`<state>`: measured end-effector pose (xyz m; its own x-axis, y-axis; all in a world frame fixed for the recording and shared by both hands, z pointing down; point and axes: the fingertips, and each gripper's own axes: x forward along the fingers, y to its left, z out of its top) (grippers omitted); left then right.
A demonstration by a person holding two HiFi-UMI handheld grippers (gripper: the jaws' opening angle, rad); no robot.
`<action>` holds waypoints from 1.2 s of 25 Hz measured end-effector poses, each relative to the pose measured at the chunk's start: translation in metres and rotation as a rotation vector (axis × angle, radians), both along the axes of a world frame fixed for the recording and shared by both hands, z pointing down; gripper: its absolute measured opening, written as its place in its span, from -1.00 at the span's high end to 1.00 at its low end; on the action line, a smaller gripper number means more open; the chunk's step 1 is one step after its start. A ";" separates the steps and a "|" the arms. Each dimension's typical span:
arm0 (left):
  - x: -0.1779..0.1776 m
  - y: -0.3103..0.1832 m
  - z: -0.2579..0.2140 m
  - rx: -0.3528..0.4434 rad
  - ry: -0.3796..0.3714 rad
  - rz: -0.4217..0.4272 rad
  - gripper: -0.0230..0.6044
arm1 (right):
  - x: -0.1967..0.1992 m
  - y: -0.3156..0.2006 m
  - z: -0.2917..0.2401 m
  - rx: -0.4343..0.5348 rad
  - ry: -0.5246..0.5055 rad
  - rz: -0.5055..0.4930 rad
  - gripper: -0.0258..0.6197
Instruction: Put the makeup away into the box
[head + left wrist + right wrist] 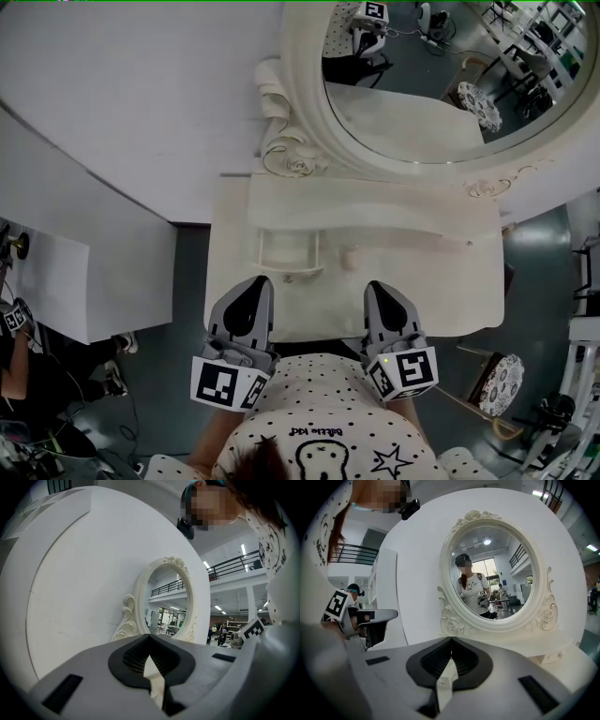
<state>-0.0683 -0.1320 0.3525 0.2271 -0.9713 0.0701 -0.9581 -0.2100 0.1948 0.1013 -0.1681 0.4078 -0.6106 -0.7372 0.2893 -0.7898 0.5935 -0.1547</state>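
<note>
A small white open box [289, 253] stands on the white dressing table [450, 295], left of centre and below the mirror. A pale, small rounded makeup item [350, 257] lies just right of the box. My left gripper [260, 281] is shut and empty over the table's front edge, a little in front of the box; in its own view the jaws [149, 638] meet at the tip. My right gripper [374, 286] is also shut and empty, in front of the makeup item, with its tip [451, 641] pointing toward the mirror. Neither gripper view shows the box or the item.
An oval mirror with a carved white frame [298, 155] rises at the back of the table, also seen as the mirror frame [454, 620]. A white partition [94, 141] stands to the left. A patterned stool [502, 382] stands on the floor at the right.
</note>
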 end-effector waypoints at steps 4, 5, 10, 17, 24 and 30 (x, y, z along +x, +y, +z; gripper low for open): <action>-0.005 -0.007 -0.001 0.000 0.005 0.013 0.94 | -0.003 -0.007 0.009 -0.026 0.044 0.025 0.89; -0.005 -0.008 0.000 -0.002 0.007 0.018 0.94 | -0.003 -0.010 0.015 -0.036 0.067 0.030 0.88; -0.004 -0.011 0.005 -0.016 0.017 0.035 0.94 | -0.006 -0.034 0.053 -0.108 0.170 0.023 0.52; -0.008 -0.011 0.011 -0.048 0.016 0.035 0.94 | -0.010 -0.066 0.115 -0.221 0.271 0.022 0.43; -0.005 -0.013 0.018 -0.076 0.025 0.038 0.94 | -0.006 -0.072 0.187 -0.369 0.356 0.026 0.34; -0.001 -0.014 0.023 -0.095 0.026 0.038 0.94 | -0.003 -0.072 0.223 -0.447 0.402 0.022 0.27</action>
